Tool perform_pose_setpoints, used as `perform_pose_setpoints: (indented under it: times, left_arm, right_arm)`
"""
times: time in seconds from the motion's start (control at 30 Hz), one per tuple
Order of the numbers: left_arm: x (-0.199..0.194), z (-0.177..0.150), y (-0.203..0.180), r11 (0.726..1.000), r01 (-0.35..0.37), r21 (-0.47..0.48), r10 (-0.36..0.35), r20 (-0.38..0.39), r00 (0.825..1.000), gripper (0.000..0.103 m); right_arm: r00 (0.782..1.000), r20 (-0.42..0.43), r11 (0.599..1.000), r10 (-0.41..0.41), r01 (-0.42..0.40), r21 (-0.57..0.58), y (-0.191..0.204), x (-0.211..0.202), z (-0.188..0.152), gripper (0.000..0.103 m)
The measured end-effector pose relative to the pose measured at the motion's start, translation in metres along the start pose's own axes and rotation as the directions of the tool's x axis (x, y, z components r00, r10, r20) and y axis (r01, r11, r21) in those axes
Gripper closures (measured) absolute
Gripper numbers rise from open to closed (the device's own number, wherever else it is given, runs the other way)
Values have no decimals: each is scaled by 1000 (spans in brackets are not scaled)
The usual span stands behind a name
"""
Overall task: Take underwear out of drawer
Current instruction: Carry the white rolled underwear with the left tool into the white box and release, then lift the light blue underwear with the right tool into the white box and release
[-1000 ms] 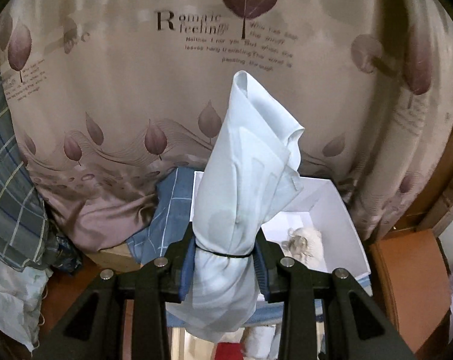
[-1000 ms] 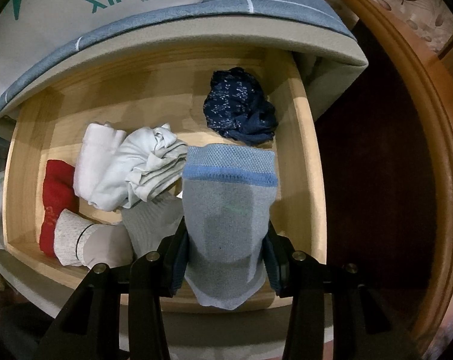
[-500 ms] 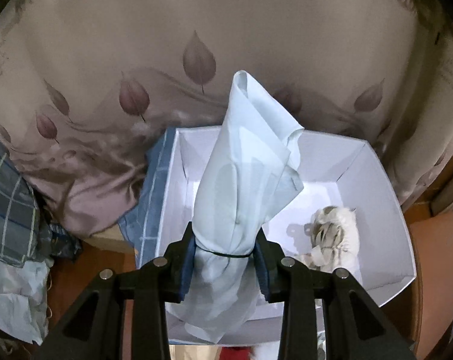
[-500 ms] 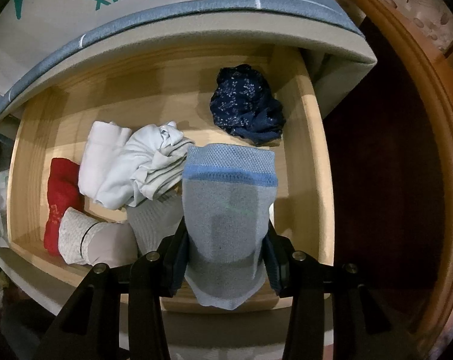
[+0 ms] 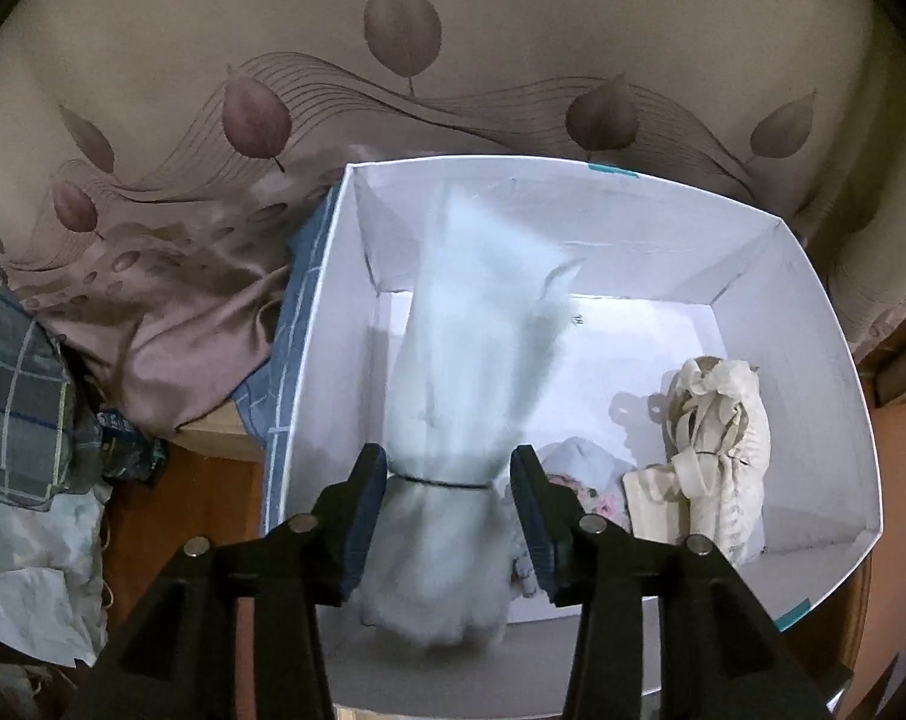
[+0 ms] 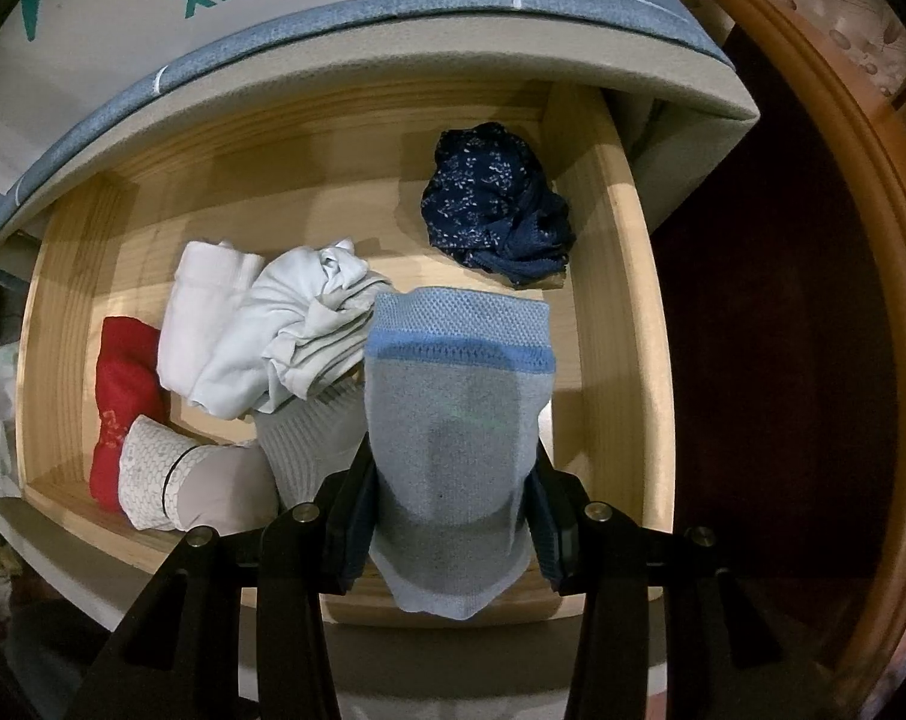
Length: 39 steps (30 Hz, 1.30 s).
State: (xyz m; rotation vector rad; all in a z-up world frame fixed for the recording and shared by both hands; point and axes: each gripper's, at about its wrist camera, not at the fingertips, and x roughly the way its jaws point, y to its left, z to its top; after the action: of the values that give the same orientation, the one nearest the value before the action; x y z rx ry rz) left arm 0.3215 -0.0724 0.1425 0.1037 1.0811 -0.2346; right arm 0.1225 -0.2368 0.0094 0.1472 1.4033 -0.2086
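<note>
Item 1: pale blue rolled cotton underwear bound by a thin black band point(image 5: 453, 360), between the pads of my left hand-held gripper point(image 5: 448, 495), over the open white cardboard box point(image 5: 837, 360). The jaws are opening; a gap shows at the right pad and the bundle is blurred, so I judge it is slipping free into the box.

Item 2: grey knitted underwear with a blue mesh waistband point(image 6: 456, 420), clenched in my right hand-held gripper point(image 6: 453, 516), hanging above the pale wooden drawer point(image 6: 609, 312).

Handling: both are light, soft and limp, not fragile, little risk of slipping. I would take hold at the banded waist of a roll, where the cloth is thickest.

Count in the drawer: one navy patterned bundle point(image 6: 495, 210), one red piece point(image 6: 120, 408), one folded white piece point(image 6: 204, 312), one crumpled white piece point(image 6: 309, 312), one patterned white roll with a black band point(image 6: 177, 480), one ribbed grey piece point(image 6: 309, 438); six.

Count in the box: one cream strappy garment point(image 5: 717, 432), plus some pale pieces low by the near wall, number unclear.
</note>
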Motion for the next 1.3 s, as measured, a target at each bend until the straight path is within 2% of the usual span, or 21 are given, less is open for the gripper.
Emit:
perform_pose_setpoints:
  times: [0.07, 0.13, 0.33, 0.5, 0.6, 0.77, 0.9, 1.13, 1.3]
  left_arm:
    - [-2, 1, 0, 1000, 22, 2, -22, 1, 1000, 53]
    - [-8, 1, -3, 1000, 7, 18, -8, 24, 1000, 49]
    - [-29, -1, -3, 999, 1, 34, -3, 60, 998, 48]
    - [-60, -16, 6, 999, -5, 37, 2, 94, 996, 48]
    - [-76, -34, 16, 1000, -14, 26, 11, 95, 995, 48]
    - [-82, -72, 31, 999, -37, 13, 36, 51, 998, 48]
    - [-82, -111, 33, 996, -79, 33, 76, 84, 994, 48]
    - [-74, -164, 25, 995, -91, 44, 84, 129, 988, 48]
    - [-56, -195, 19, 997, -77, 3, 76, 85, 993, 48]
  right_arm:
    - [1000, 0, 1000, -2, 2, 2, 0, 0, 0, 62]
    - [1000, 1, 1000, -4, 4, 0, 1, 0, 0, 62]
    - [1000, 3, 1000, -11, 11, -3, 3, 0, 0, 62]
    - [1000, 0, 1000, -15, 15, 0, 2, 2, 0, 62]
    - [1000, 0, 1000, -21, 21, -2, 3, 2, 0, 62]
    - [999, 1, 999, -33, 33, -10, 5, 1, 1, 62]
    - [999, 33, 999, -33, 33, -8, 4, -5, -1, 62]
    - [997, 78, 1000, 11, -12, 12, -3, -15, -4, 62]
    - [993, 108, 999, 39, -42, 27, -6, -22, -6, 62]
